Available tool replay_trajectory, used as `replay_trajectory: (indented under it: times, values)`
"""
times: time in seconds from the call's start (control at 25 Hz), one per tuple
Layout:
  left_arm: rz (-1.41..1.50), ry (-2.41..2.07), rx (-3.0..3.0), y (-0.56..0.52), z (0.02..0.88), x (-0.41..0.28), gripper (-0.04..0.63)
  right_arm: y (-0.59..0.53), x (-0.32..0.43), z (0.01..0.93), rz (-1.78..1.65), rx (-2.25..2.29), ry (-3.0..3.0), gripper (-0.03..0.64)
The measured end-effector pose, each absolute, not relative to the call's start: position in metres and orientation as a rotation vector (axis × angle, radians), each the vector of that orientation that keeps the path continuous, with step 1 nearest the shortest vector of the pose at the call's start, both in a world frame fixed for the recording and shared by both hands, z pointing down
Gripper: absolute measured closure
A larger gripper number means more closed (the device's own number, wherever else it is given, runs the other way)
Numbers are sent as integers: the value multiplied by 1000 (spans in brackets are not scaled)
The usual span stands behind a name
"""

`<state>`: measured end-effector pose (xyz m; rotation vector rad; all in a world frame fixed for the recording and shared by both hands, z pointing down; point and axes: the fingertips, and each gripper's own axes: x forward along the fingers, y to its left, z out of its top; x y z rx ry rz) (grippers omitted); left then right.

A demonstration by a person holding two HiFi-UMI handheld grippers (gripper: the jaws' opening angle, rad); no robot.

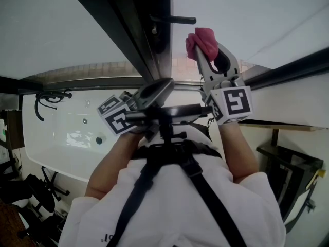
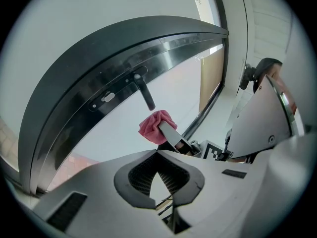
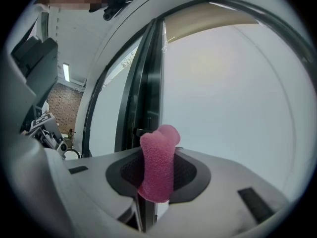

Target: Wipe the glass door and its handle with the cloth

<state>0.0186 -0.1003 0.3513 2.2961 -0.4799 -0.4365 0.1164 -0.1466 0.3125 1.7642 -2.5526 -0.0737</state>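
A pink cloth [image 1: 201,41] is clamped in my right gripper [image 1: 205,48], which is raised against the glass door [image 1: 247,14] just below and right of the black lever handle [image 1: 172,19]. In the right gripper view the cloth [image 3: 158,165] stands between the shut jaws of the right gripper [image 3: 157,167], with the glass [image 3: 233,93] ahead and the handle [image 3: 141,132] just left of the cloth. My left gripper [image 1: 154,89] hangs lower, near the person's chest, shut and holding nothing. The left gripper view shows its jaws [image 2: 158,157] closed, and beyond them the cloth [image 2: 156,125] under the handle [image 2: 143,92].
The dark door frame [image 1: 139,30] runs up left of the handle. A white tub [image 1: 77,133] with a black hose fitting [image 1: 49,99] lies at the left. A wooden ledge [image 1: 277,125] and a dark stand [image 1: 288,163] are at the right.
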Motion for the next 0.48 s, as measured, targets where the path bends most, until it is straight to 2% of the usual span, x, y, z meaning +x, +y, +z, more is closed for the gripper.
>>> replay_trajectory:
  times: [0.28,0.48]
  values:
    - [-456,-494,2278,-106,353,11,603,-134,102,334,17,1685,-2568,509]
    - [-461,-500,2259,-107,357,8,603,-109,87,380,234,1613,-2559,511]
